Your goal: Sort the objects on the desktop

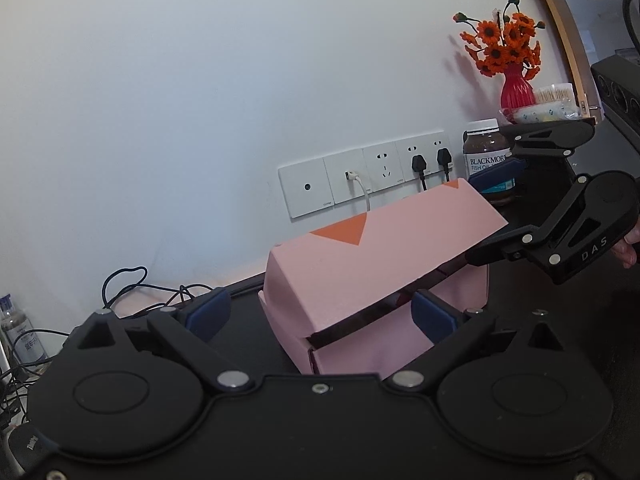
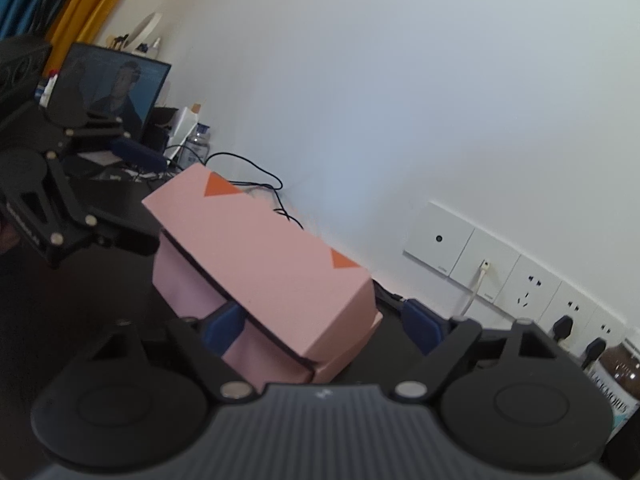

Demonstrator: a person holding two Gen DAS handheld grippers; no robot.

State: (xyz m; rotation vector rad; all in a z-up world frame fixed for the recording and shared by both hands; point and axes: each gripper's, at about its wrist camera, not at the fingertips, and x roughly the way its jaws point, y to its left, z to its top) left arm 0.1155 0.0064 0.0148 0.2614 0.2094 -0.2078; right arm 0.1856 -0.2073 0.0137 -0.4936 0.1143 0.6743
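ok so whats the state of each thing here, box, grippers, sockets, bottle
pink box: lid part open, lifted at the front
left gripper: open, straddling one end of the box
right gripper: open, straddling the other end
wall sockets: two black plugs and a white cable plugged in
brown supplement bottle: upright, cap on

box (image 1: 352, 272): pale pink, with orange triangles at two lid corners
gripper frames: black
finger pads (image 1: 208, 312): dark blue
desk (image 1: 560, 300): black
wall (image 1: 200, 100): plain white
socket plates (image 1: 360, 180): white, with black plugs
vase (image 1: 517, 90): red, ribbed
flowers (image 1: 504, 42): orange, dark centres
jar (image 1: 485, 152): brown, white lid
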